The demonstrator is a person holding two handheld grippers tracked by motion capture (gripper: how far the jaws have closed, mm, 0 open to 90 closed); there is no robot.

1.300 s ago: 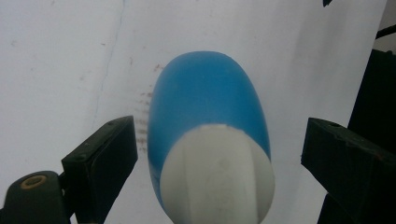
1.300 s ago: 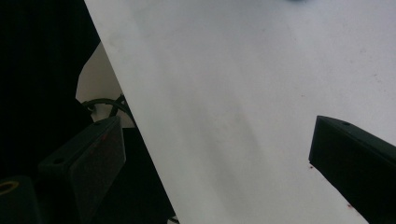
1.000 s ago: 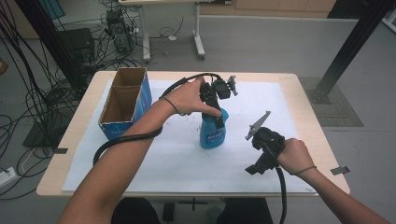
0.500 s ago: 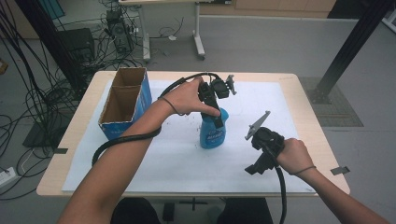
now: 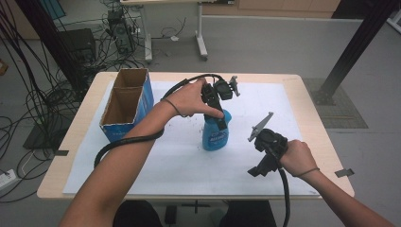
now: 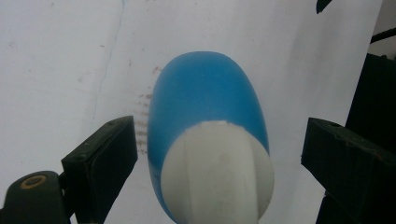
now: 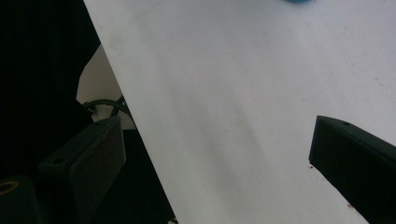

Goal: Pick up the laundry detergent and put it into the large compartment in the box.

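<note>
— Claws first: how does the left claw (image 6: pixel 219 154) stand?

— It hangs straight above the blue bottle (image 5: pixel 216 132), pointing down. In the left gripper view its two black jaws stand wide apart, one on each side of the bottle's white cap (image 6: pixel 217 172), with a gap showing between each pad and the cap. So it is released, around the cap but not pressing on it.

— And where does the bottle sit?

— Upright on the white sheet (image 5: pixel 189 165) that covers the table (image 5: pixel 85 137), near the middle, a little to the right of the cardboard box (image 5: pixel 126 101). The box is open at the top, blue on its outer side, and stands at the left part of the sheet, apart from the bottle.

— What about the right claw (image 5: pixel 259 171)?

— The person's right hand (image 5: pixel 297 157) holds it low over the near right part of the sheet, well apart from the bottle. In the right gripper view its jaws are spread wide with only the bare sheet and the table's edge between them. It grasps nothing and touches nothing.

— Does the left hand (image 5: pixel 189 98) touch the bottle?

— From the high view it grips its gripper above the bottle; whether a finger brushes the bottle cannot be told.
</note>
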